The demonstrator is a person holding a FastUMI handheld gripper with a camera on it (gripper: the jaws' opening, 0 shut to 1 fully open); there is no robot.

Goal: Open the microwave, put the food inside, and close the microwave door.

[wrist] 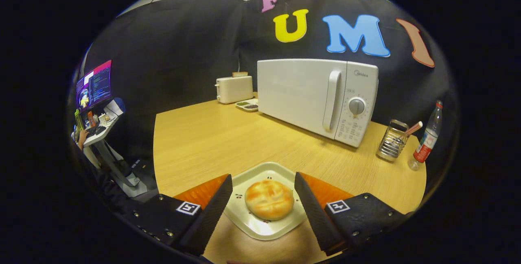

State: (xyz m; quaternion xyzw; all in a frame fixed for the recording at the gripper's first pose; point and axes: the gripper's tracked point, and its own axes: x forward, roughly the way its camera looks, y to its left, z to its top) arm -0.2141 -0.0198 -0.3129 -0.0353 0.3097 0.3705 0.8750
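Note:
A white microwave [317, 95] stands at the back of the wooden table [211, 142] with its door closed, a vertical handle [331, 100] beside the dial panel. A round golden bun [269, 199] lies on a white square plate [252, 222] near the table's front edge. My gripper [263, 184] hangs over the plate, open, with the bun between its two fingers [215, 207]. Neither finger touches the bun or the plate as far as I can see. The microwave is well beyond the fingers, to the right.
A white toaster [234, 89] and a small tray [248, 105] sit left of the microwave. A wire holder [392, 140] and a plastic bottle [426, 138] stand at the table's right end. Off to the left, a desk with a monitor [93, 86] and a person's hand [82, 137].

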